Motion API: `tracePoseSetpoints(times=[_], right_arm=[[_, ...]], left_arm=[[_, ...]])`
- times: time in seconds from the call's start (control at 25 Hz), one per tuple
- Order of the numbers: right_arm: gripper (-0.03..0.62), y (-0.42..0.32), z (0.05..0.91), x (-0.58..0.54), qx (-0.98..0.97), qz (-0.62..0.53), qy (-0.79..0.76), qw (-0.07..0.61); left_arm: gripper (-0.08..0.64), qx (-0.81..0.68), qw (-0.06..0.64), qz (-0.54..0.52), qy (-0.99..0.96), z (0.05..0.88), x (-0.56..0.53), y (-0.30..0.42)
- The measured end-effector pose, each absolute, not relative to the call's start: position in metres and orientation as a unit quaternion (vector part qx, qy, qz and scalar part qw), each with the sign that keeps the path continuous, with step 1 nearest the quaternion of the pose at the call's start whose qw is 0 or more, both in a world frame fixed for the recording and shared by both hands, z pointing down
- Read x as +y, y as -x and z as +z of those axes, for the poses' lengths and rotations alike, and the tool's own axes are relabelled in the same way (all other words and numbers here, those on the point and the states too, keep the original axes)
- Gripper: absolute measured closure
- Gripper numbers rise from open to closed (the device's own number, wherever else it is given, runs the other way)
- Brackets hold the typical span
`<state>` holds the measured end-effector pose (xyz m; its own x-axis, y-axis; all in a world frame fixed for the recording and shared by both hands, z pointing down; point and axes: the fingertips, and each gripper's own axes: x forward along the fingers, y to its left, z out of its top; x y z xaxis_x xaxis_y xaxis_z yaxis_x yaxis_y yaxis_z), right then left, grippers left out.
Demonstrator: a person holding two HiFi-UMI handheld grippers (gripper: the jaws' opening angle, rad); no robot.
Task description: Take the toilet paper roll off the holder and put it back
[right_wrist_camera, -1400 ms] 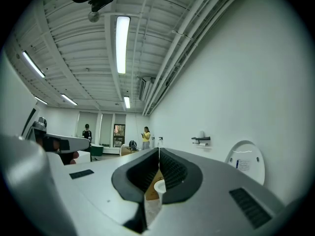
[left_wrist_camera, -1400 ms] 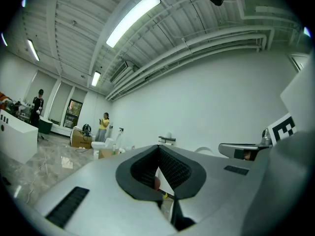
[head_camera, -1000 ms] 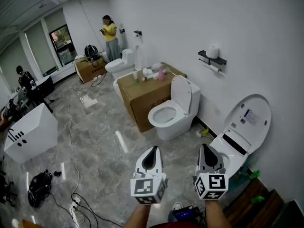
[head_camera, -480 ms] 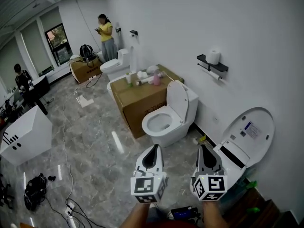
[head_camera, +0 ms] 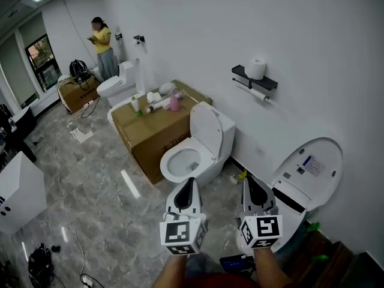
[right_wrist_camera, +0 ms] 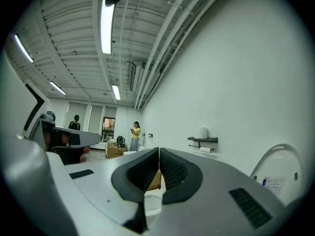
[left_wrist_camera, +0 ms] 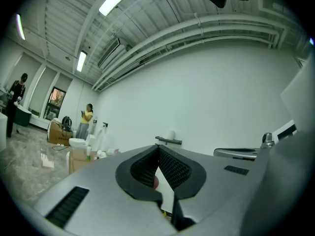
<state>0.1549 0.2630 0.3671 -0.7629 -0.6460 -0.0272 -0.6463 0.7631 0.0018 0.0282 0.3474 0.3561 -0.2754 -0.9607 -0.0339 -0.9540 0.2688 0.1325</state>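
White wall [head_camera: 312, 35], toilet roll [head_camera: 258, 94], well beyond right tongs [head_camera: 249, 182]

Open toilet [head_camera: 195, 152] beside a cardboard box [head_camera: 153, 146]; seemingly bottles [head_camera: 161, 104] lie on top.

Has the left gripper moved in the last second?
Yes. In the head view the left gripper has come forward toward the open toilet: its tip was short of the bowl, now it overlaps the bowl's front.
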Motion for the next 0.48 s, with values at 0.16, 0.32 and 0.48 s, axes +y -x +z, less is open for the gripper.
tracePoseSetpoints(times=[0.16, 0.32, 0.48], right_arm=[[0.574, -0.105, 0.363, 0.229, 0.930, 0.008, 0.367, 0.005], [0.574, -0.062, 0.357, 0.199, 0.921, 0.013, 0.389, 0.002], [0.574, -0.032, 0.348, 0.182, 0.915, 0.024, 0.404, 0.006]], left_arm=[[0.548, -0.777, 0.014, -0.056, -0.627, 0.353, 0.308, 0.022], [0.548, -0.751, -0.001, -0.053, -0.658, 0.346, 0.275, 0.062], [0.548, -0.726, -0.017, -0.057, -0.685, 0.338, 0.250, 0.086]])
